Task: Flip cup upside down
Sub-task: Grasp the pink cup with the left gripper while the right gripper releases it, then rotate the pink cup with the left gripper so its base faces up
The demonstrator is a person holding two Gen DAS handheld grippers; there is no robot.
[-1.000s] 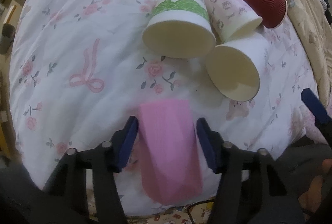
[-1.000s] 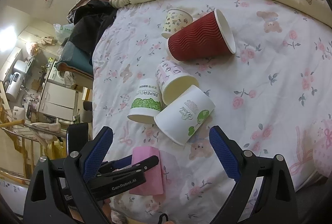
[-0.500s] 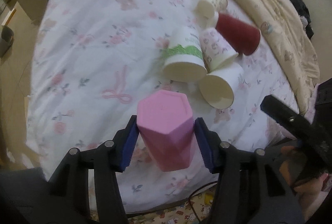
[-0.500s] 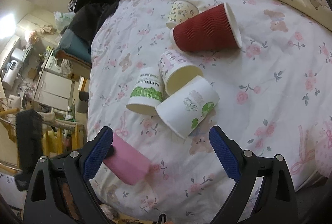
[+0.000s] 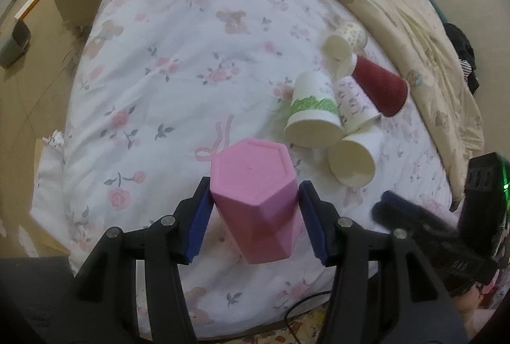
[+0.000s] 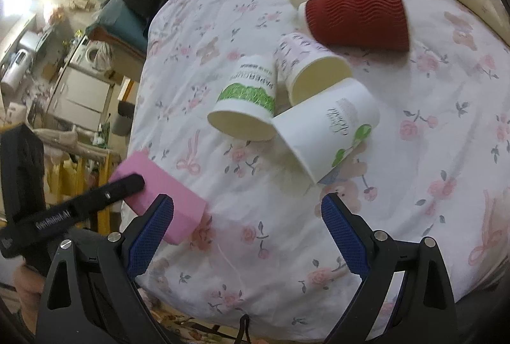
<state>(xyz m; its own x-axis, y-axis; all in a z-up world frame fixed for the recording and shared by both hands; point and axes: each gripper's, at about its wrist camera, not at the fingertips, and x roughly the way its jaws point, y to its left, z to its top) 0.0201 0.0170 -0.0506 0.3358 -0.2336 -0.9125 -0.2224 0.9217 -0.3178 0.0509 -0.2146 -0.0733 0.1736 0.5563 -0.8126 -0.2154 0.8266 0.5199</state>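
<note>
My left gripper [image 5: 253, 226] is shut on a pink hexagonal cup [image 5: 258, 200] and holds it above the bed's front edge, its closed base pointing at the camera. The same pink cup [image 6: 159, 194] shows at the left of the right wrist view, tilted, with a left gripper finger [image 6: 95, 197] across it. My right gripper [image 6: 247, 235] is open and empty above the floral bedsheet [image 6: 414, 184], to the right of the pink cup.
Several paper cups lie on their sides mid-bed: a green-banded one [image 5: 314, 111], a white one [image 5: 353, 157], a patterned one [image 5: 353, 105], a red ribbed one [image 5: 379, 85] and a small one [image 5: 344, 39]. A beige quilt [image 5: 398, 9] lies behind them.
My left gripper has lifted the pink cup off the sheet and tipped it so its base faces up toward the camera. The right gripper has stayed open and shifted slightly.
</note>
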